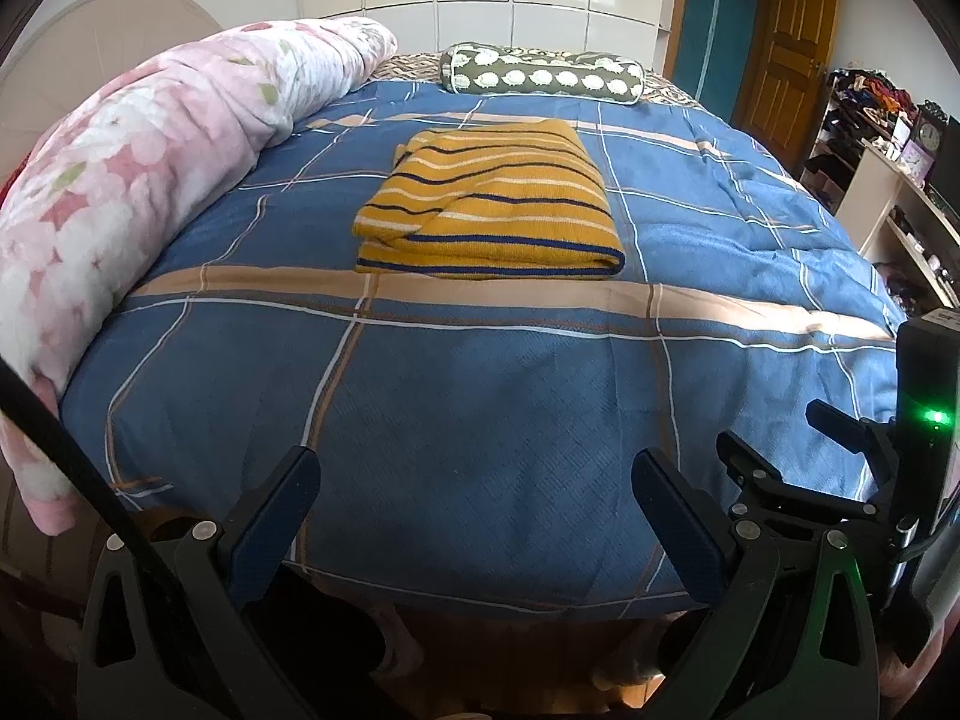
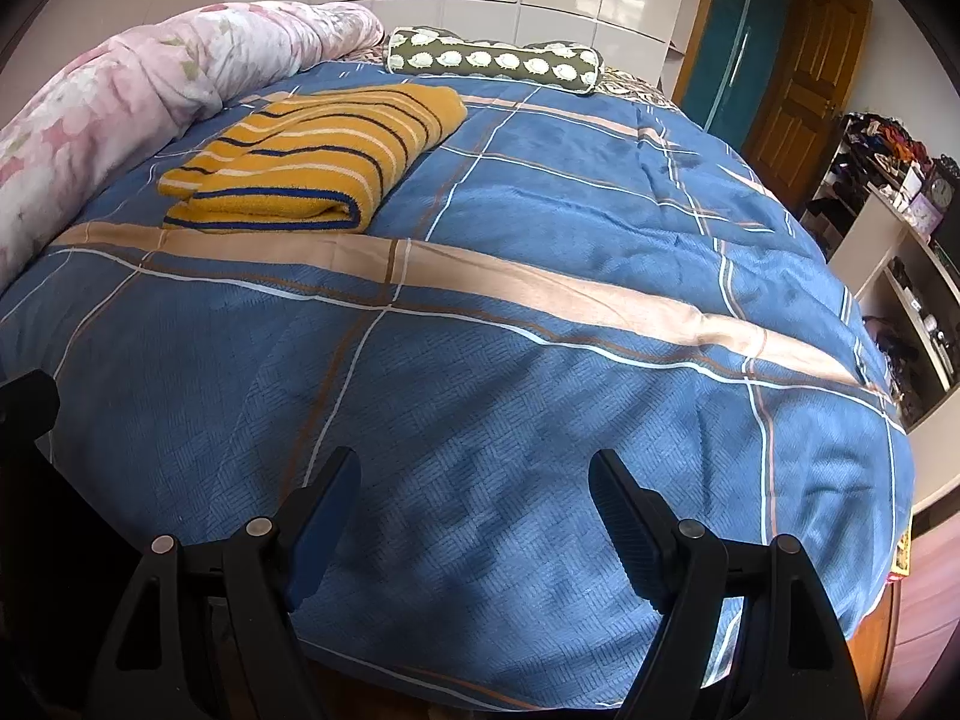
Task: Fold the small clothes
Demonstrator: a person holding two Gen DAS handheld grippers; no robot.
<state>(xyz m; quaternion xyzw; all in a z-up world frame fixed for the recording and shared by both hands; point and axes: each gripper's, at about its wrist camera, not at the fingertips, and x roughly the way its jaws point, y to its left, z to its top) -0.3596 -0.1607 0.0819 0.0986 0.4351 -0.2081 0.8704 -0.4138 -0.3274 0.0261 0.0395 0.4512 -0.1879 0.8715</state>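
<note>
A yellow striped knit garment [image 1: 489, 204] lies folded into a neat rectangle on the blue plaid bedspread [image 1: 480, 396], in the middle of the bed. It also shows in the right wrist view [image 2: 312, 162] at the upper left. My left gripper [image 1: 474, 474] is open and empty, held back over the bed's near edge, well short of the garment. My right gripper [image 2: 474, 474] is open and empty too, over the near part of the bedspread [image 2: 540, 360], to the right of the garment. The right gripper's body shows at the right edge of the left wrist view [image 1: 870, 468].
A rolled pink floral quilt [image 1: 132, 180] runs along the left side of the bed. A green bolster pillow with white sheep [image 1: 540, 75] lies at the far end. Shelves with clutter [image 1: 888, 180] and a wooden door [image 1: 786, 42] stand to the right.
</note>
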